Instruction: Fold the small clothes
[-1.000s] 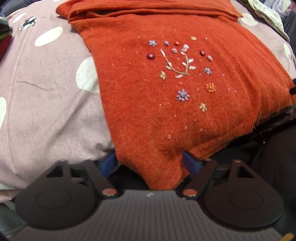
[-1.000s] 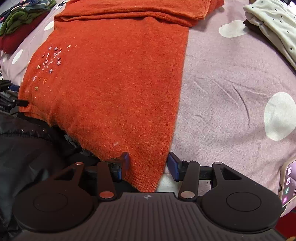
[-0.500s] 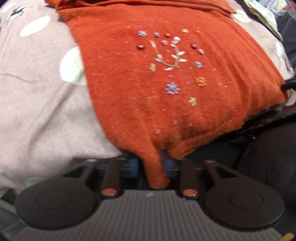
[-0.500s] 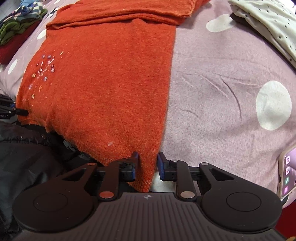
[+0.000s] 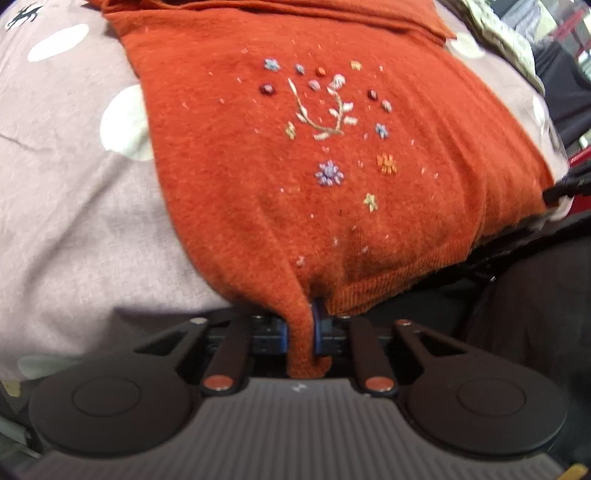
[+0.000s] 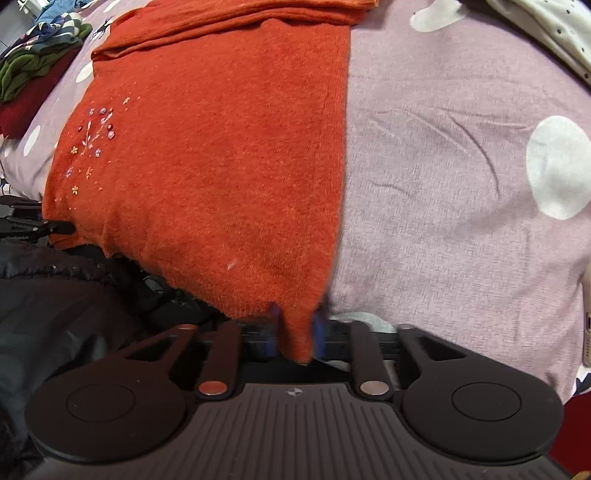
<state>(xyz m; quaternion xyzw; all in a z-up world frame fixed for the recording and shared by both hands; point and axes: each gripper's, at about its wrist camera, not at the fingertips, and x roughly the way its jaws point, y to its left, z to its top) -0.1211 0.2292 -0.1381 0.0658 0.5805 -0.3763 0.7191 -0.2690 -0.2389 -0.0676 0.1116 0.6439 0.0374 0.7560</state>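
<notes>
My left tool point(image 5: 300, 332) is clamped on the near hem of the fuzzy orange knitted sweater point(image 5: 295, 177), its blue pads point(image 5: 317, 325) pressed together on a pinched tongue of the ribbed edge that hangs down between them. My right tool point(image 6: 297, 334) is likewise closed on the hem at the sweater's other near corner point(image 6: 299, 332), the blue pads squeezing a narrow fold of knit.

The sweater point(image 6: 221, 158) lies spread flat on the mauve bed sheet with large white dots point(image 6: 443, 184), its near edge hanging just over the bed's front. Its far end is already turned over into a folded band point(image 6: 236, 18) across the top. A small embroidered motif of pale sprigs and coloured flowers point(image 5: 328, 122) sits on the part in front of my left tool; from the right wrist view the same embroidery point(image 6: 92, 144) is off toward the left side of the garment.

Beyond the sweater's left side, a pile of folded green, red and patterned clothes point(image 6: 33, 74) rests on the bed. On the far right lies a cream fabric with small dark dots point(image 6: 546, 33). A phone's edge point(image 6: 586, 321) shows at the right rim of the right wrist view, lying on the sheet. Dark fabric point(image 6: 55, 314) fills the lower left below the bed's edge.
</notes>
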